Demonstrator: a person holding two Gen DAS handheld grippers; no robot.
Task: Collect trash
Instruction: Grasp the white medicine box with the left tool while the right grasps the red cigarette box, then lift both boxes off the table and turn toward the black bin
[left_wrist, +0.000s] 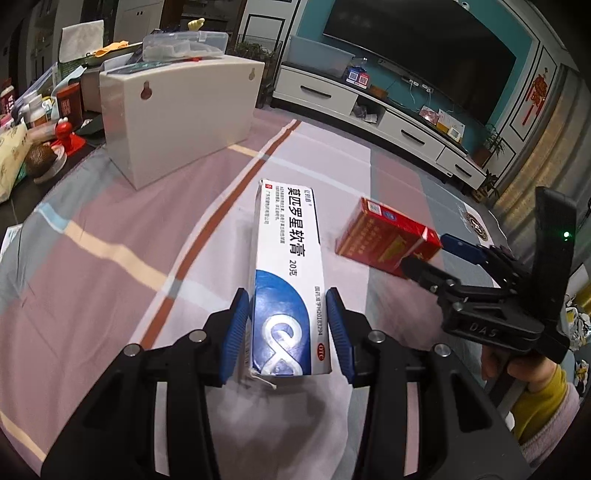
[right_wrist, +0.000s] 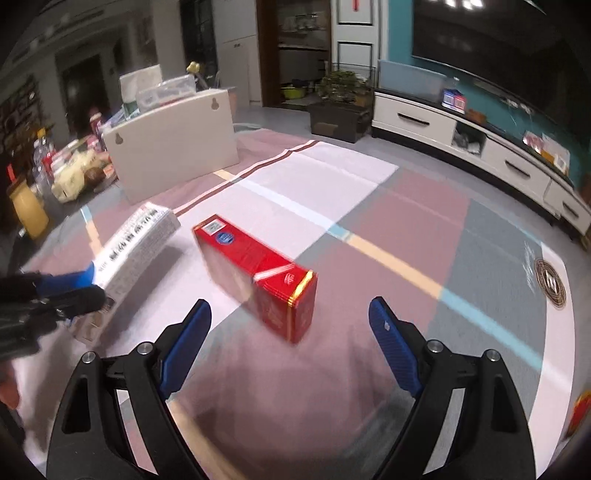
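My left gripper (left_wrist: 289, 332) is shut on the near end of a long white and blue ointment box (left_wrist: 286, 269), its blue pads pressed on both long sides. The box also shows in the right wrist view (right_wrist: 136, 240), held by the left gripper (right_wrist: 85, 284) at the left. A red cigarette carton (right_wrist: 258, 277) lies on the patchwork cloth. My right gripper (right_wrist: 290, 332) is open, its jaws wide apart just short of the carton's near end, touching nothing. In the left wrist view the right gripper (left_wrist: 432, 254) sits at the carton's (left_wrist: 384, 236) right end.
A white bin (left_wrist: 184, 118) stands at the far left of the cloth-covered table (left_wrist: 92, 240); it also shows in the right wrist view (right_wrist: 173, 140). Bottles, boxes and clutter (left_wrist: 33, 122) crowd the table's left edge. A white TV cabinet (right_wrist: 480, 147) runs along the far wall.
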